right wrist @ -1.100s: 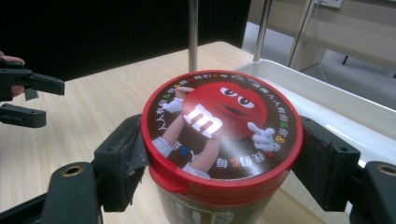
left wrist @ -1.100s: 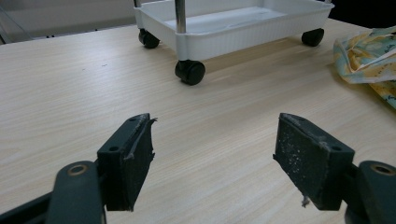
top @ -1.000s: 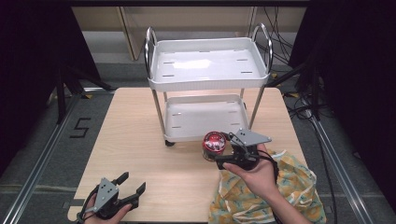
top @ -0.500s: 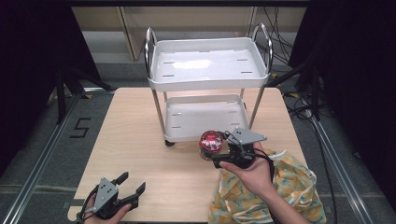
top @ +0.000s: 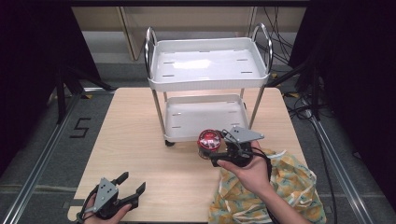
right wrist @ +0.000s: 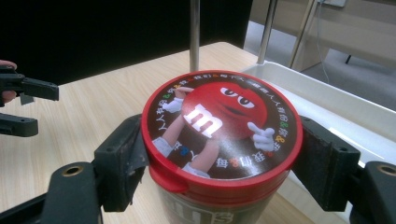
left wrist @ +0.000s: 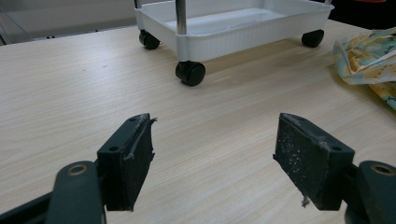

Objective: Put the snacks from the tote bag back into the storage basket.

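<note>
While the pale wooden tabletop (top: 140, 140) runs wide and bare across its left half, its far middle is taken by a white two-tier plastic cart with chrome posts and black castors (top: 208, 65), whose lower tray (top: 205, 119) reaches toward the near side. Its front rim lies just beyond the right tool (top: 215, 150), with one chrome post (right wrist: 194, 32) rising right behind the held thing in the right gripper view. Open tabletop lies to the left of the cart and in front of it, all the way to the near edge. At the near right corner a crumpled yellow and teal patterned cloth (top: 285, 186) covers the tabletop up to its edge, under the person's right forearm.

Near the front left corner, the left tool (top: 126, 189) sits low over the wood, jaws spread wide with nothing between them; in the left gripper view a black castor (left wrist: 190, 73) stands ahead across bare wood.

A round candy jar with a red lid (top: 209, 143) is clamped between the right tool's jaws, held just in front of the cart's lower tray, lifted off the tabletop as far as I can tell. The pads press on the jar just under the lid rim on both sides. Its lid (right wrist: 219, 123) shows a red cartoon candy character with a white "m", white gloves, and a ring of small coloured writing; the body below is dark
</note>
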The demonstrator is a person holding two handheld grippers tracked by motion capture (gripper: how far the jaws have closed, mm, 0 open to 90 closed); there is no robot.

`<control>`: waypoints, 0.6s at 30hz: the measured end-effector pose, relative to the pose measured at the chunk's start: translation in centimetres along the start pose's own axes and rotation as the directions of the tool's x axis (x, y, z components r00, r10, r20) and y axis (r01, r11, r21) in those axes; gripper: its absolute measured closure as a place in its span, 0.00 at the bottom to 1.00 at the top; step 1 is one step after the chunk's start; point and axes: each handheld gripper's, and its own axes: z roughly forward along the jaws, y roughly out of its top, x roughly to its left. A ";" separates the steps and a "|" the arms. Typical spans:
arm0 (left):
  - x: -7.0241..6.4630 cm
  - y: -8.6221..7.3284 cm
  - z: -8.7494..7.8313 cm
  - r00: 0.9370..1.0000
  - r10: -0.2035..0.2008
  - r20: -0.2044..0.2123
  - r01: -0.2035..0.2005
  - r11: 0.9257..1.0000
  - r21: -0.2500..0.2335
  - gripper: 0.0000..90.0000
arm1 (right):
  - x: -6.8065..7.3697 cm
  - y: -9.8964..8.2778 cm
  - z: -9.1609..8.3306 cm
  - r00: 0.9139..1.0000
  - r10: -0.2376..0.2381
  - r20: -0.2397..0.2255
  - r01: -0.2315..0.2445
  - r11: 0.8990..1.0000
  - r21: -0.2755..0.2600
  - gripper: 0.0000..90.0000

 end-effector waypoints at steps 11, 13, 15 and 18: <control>0.0 0.1 -0.1 1.000 -0.001 0.003 0.001 1.000 0.012 0.30 | 0.0 0.2 0.7 1.000 0.007 -0.012 -0.007 1.000 0.013 0.29; 0.0 0.1 -0.1 1.000 -0.001 0.004 0.001 1.000 0.015 0.30 | 0.0 0.2 0.8 1.000 0.007 -0.017 -0.006 1.000 0.016 0.29; 0.0 0.1 -0.1 1.000 -0.001 0.004 0.001 1.000 0.014 0.30 | 0.0 0.2 0.9 1.000 0.002 -0.004 -0.002 1.000 0.001 0.29; 0.0 0.0 -0.1 1.000 -0.002 0.002 0.002 1.000 0.009 0.30 | -0.2 0.3 1.0 1.000 0.001 -0.014 -0.001 1.000 0.015 0.29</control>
